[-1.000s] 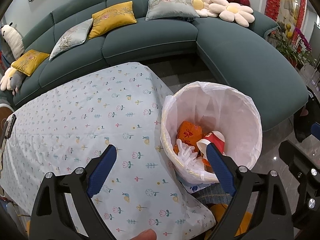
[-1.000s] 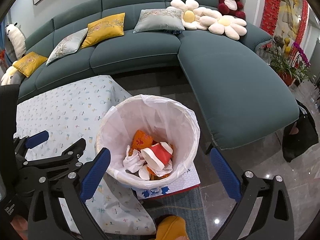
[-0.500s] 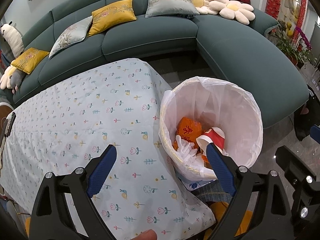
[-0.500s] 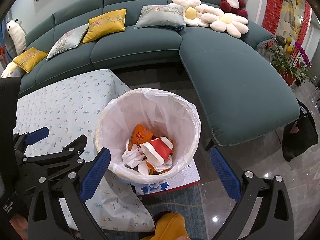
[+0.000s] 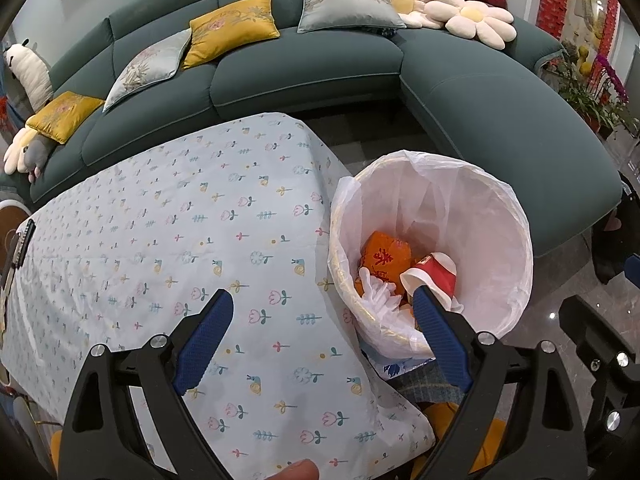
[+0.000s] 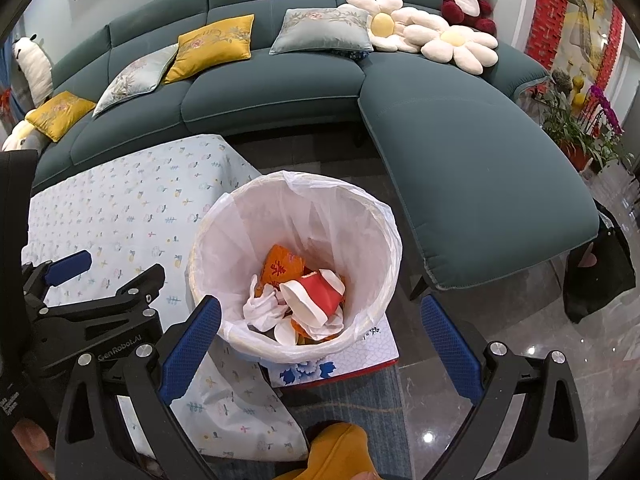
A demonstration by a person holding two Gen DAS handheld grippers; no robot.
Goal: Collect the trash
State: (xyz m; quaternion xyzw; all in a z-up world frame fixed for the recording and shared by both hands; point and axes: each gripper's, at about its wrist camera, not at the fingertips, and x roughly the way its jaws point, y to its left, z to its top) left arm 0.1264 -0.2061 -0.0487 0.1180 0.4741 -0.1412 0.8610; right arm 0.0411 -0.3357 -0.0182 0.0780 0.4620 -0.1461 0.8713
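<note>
A round bin with a white liner (image 5: 496, 216) (image 6: 360, 216) stands on the floor beside the table's right end. Inside lie an orange packet (image 5: 386, 254) (image 6: 284, 266), a red and white paper cup (image 5: 434, 272) (image 6: 316, 294) and crumpled white tissue (image 5: 378, 294) (image 6: 264, 306). My left gripper (image 5: 322, 330) hangs open over the table edge, nothing between its blue fingers. My right gripper (image 6: 320, 344) is open and empty above the bin's near rim. The left gripper's body (image 6: 92, 304) shows at the left of the right wrist view.
The table wears a pale floral cloth (image 5: 160, 240) (image 6: 132, 208). A teal corner sofa (image 5: 320, 68) (image 6: 460, 152) with cushions curves behind and to the right. A printed box (image 6: 340, 360) sits under the bin. Dark glossy floor (image 6: 540, 308) lies to the right, with potted plants (image 6: 576, 128) beyond.
Both views have drifted slightly back and up from the bin. The trash inside lies as before, and both grippers stay open.
</note>
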